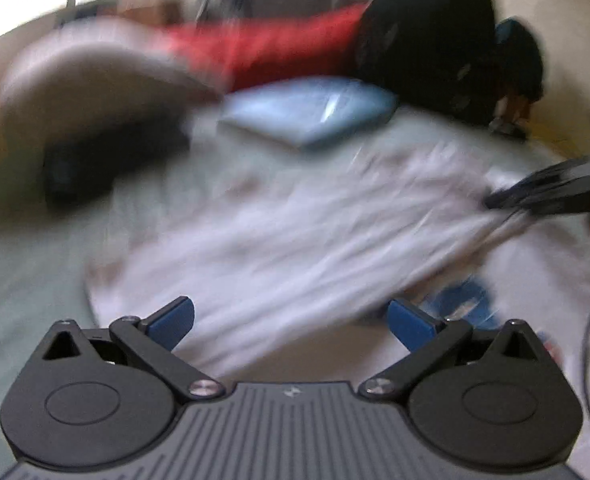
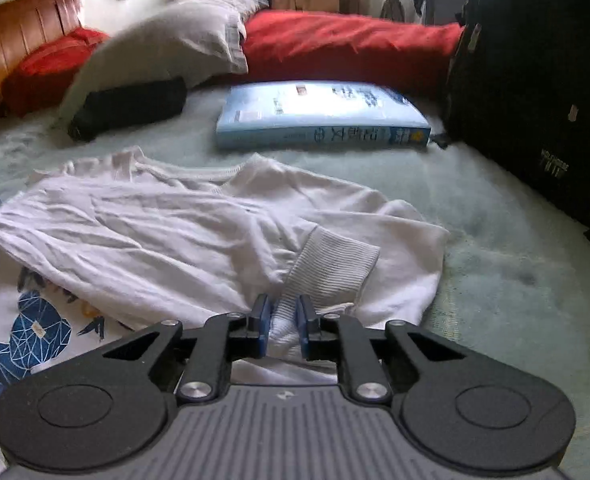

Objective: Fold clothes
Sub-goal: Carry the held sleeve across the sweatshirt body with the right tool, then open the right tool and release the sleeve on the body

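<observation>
Pale green bedspread (image 2: 495, 248). One white shirt (image 2: 155, 232), rumpled mid-bed; one blue book (image 2: 319, 116); one grey pillow (image 2: 167, 48). Right gripper (image 2: 282, 326) pinching shirt cuff; left gripper (image 1: 291, 322) spread, empty.

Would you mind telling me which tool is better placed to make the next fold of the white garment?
Probably the right tool: it is shut on the ribbed cuff of the white garment. The left tool is open, holding nothing, its view motion-blurred.
</observation>
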